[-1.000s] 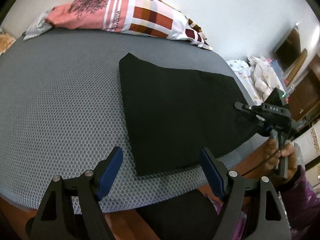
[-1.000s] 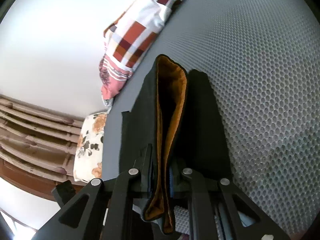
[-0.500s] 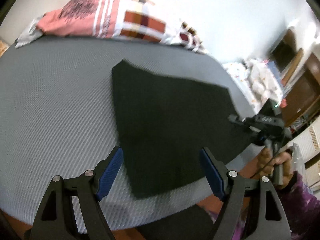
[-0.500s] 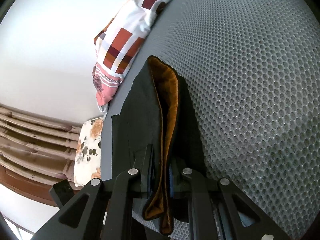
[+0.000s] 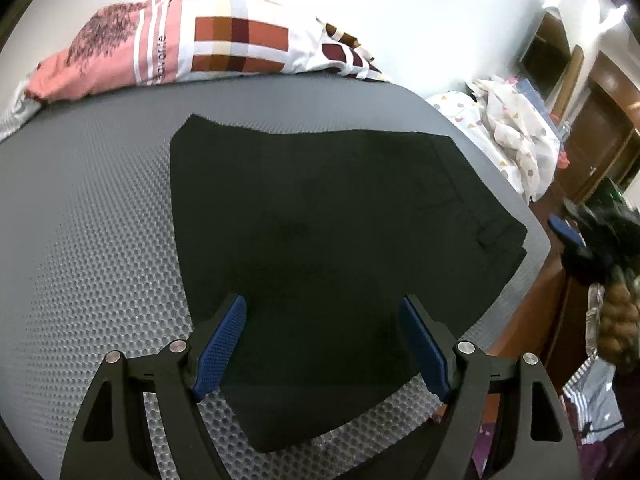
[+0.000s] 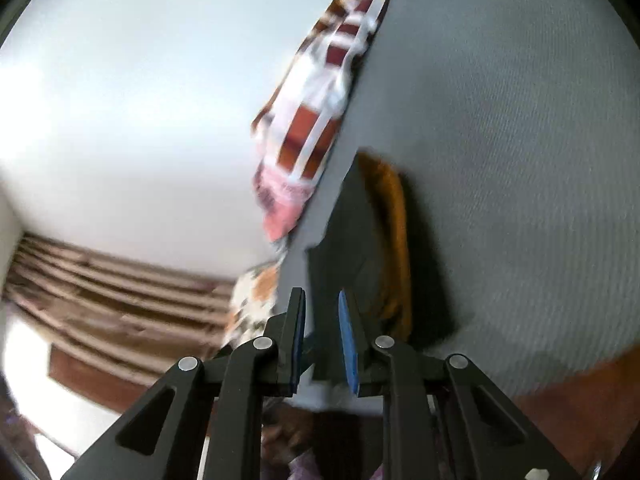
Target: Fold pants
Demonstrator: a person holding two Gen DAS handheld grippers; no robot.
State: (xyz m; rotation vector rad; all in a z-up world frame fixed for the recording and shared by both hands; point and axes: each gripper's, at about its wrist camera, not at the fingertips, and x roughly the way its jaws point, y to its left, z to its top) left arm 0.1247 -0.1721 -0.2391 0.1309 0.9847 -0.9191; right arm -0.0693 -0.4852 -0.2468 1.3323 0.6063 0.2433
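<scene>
The black pants [image 5: 320, 216] lie folded flat on the grey honeycomb-textured mattress [image 5: 80, 240], their near edge running under and between the fingers of the left gripper [image 5: 320, 344]. That gripper hangs tilted down over the cloth with its jaws spread wide and nothing pinched — the blue pads [image 5: 218, 346] stand apart on either side of the dark fabric, the left-hand pad over the pants' left edge, the right-hand one over the cloth near its lower right corner. Beyond the fingertips the pants stretch away toward a pink and checked bedsheet bundle [image 5: 200, 52] heaped along the far edge of the mattress against the white wall. Off to the right of the fingers, past the mattress edge, the right gripper [image 5: 576, 240] shows dark and blurred, clear of the pants. In its own view the right gripper [image 6: 320, 320] has its jaws opening, a narrow gap between the blue pads [image 6: 348, 344], and no cloth between them. The pants [image 6: 352, 240] lie just ahead of its fingertips, with an orange inner lining [image 6: 394, 240] showing along the folded edge to the right of the fingers. This view is smeared — fine detail cannot be told. Left of the fingers stand a floral pillow [image 6: 256, 300] and a brown wooden headboard [image 6: 100, 296].
</scene>
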